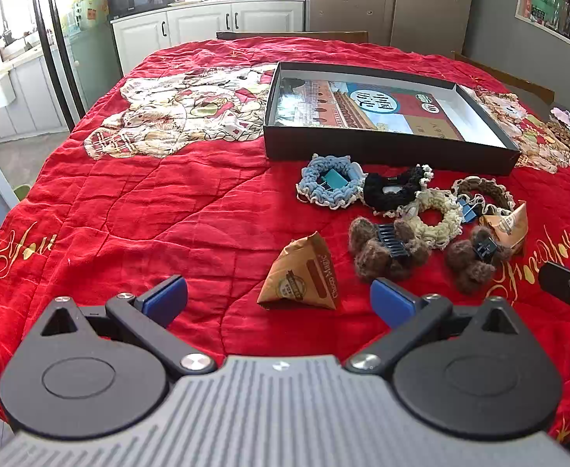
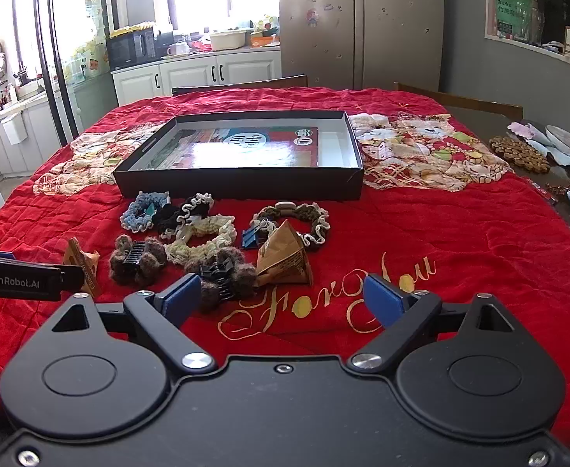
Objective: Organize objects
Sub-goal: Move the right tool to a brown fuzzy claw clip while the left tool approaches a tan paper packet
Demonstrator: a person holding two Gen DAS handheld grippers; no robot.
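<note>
Both tools, left tool (image 1: 279, 299) and right tool (image 2: 281, 297), gape wide, empty; the soft, light scrunchies (image 2: 203, 233) lie heaped just before the open box (image 2: 238, 183) on the table, pinch any loop

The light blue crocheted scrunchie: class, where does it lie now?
In the left wrist view, the light blue crocheted scrunchie lies on the red quilt, just before the black shallow box, left of the black crocheted scrunchie.

Scrunchies (image 2: 222, 229) before box (image 2: 238, 185) — on quilt (image 2: 460, 241)
</note>
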